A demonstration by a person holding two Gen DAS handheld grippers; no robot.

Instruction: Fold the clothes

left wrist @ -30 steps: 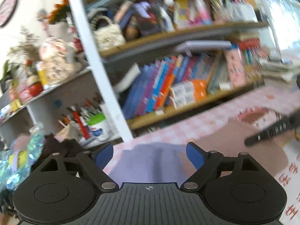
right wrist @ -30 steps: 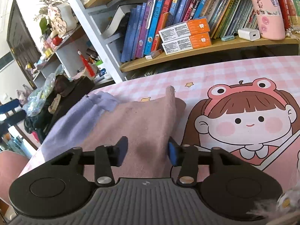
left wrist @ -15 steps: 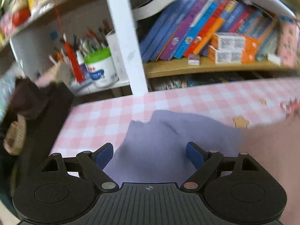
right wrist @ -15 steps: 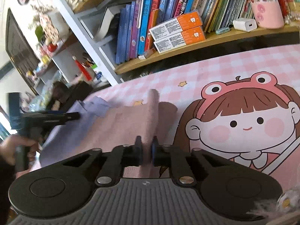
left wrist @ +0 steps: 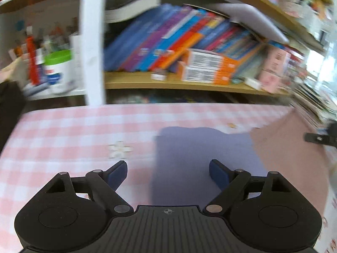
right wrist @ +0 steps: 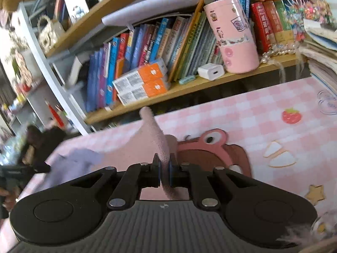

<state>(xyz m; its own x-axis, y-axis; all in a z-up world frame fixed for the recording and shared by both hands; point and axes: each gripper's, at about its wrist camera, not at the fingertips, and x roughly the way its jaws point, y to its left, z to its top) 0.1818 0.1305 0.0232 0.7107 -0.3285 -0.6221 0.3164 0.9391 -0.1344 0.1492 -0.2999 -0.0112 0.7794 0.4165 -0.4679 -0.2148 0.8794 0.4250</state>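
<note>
Right gripper [right wrist: 165,169]: jaws clamped on a raised fold of the pink garment [right wrist: 157,135], which stands up ahead of them from the table [right wrist: 263,113]. Left gripper [left wrist: 168,170]: jaws spread wide, holding nothing, above the purple cloth [left wrist: 200,147], which lies flat between and ahead of them beside the pink garment.

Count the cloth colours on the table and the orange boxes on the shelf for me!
Pink cloth: 1, pinched in the right gripper
Lavender cloth: 1, under the open left gripper
Orange boxes: 2, stacked on the shelf
Total: 4
</note>
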